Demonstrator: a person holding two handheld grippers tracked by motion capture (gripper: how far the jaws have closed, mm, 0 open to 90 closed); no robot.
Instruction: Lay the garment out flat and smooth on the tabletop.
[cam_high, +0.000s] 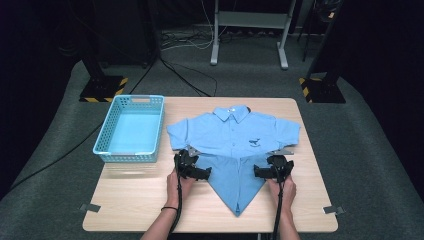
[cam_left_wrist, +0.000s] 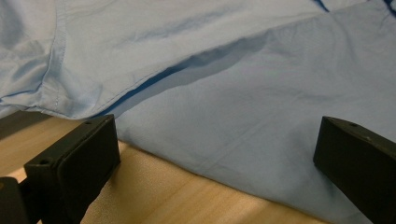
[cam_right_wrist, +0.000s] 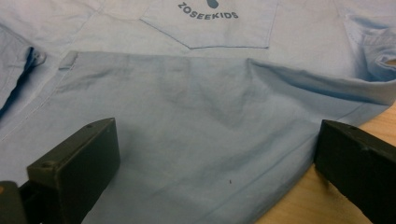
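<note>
Table (cam_high: 140, 210) with shirt (cam_high: 235, 135), basket (cam_high: 131, 129)

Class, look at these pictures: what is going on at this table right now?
A person is folding a light blue shirt on a wooden table, using a handheld gripper in each hand. The lower corners are already folded in, leaving a point toward the person. The left gripper and right gripper sit at the folded edges, jaws open. A blue basket stands empty beside the shirt.

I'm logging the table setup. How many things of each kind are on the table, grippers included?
Shirt: 1
Basket: 1
Grippers: 2, left gripper and right gripper
Total: 4
</note>
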